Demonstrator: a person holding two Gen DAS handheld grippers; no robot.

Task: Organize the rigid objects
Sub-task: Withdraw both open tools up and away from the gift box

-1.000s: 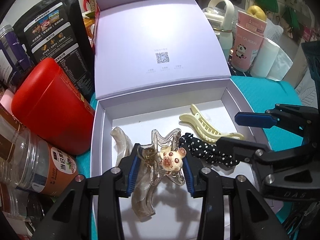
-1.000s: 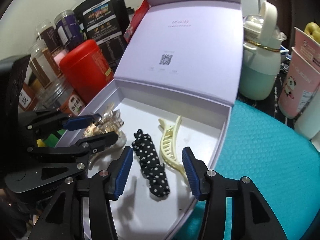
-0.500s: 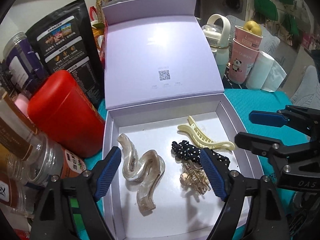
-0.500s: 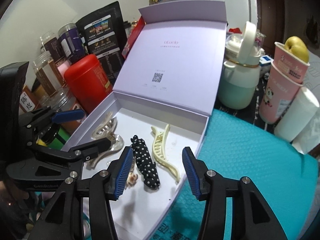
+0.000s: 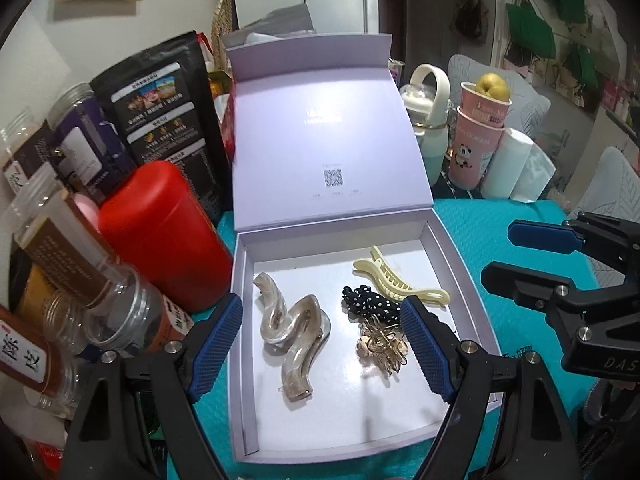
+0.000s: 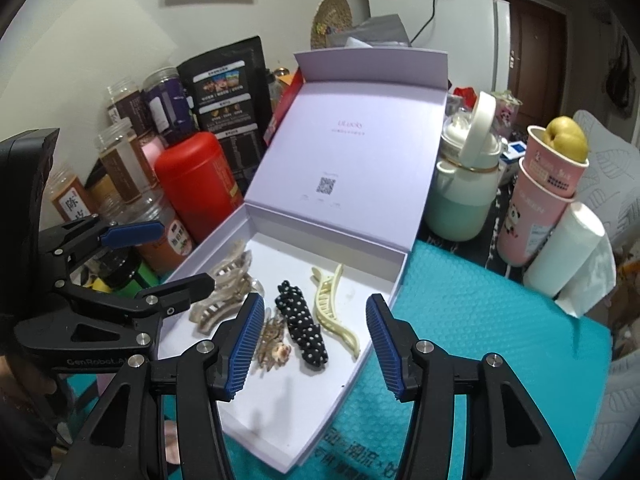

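An open lilac gift box (image 5: 464, 280) (image 6: 400, 276) lies on the teal mat, lid propped up behind it. Inside lie a wavy translucent hair clip (image 5: 290, 328) (image 6: 224, 288), a small clear claw clip with a bear charm (image 5: 382, 346) (image 6: 274, 340), a black polka-dot clip (image 5: 370, 302) (image 6: 302, 330) and a cream claw clip (image 5: 400, 280) (image 6: 334, 308). My left gripper (image 5: 322, 346) (image 6: 168, 252) is open and empty above the box's front. My right gripper (image 6: 314, 350) (image 5: 516, 256) is open and empty, above the box's near right corner.
A red canister (image 5: 160, 228) (image 6: 192, 184), jars (image 5: 60, 240) and a black pouch (image 5: 160, 120) crowd the box's left side. A mint kettle (image 6: 464, 188), pink cups with a pear (image 6: 548, 184) and a white roll (image 6: 564, 248) stand behind the mat (image 6: 500, 340) at right.
My left gripper opened, let the bear claw clip drop into the box beside the polka-dot clip, and drew back and up. My right gripper also drew back from the box.
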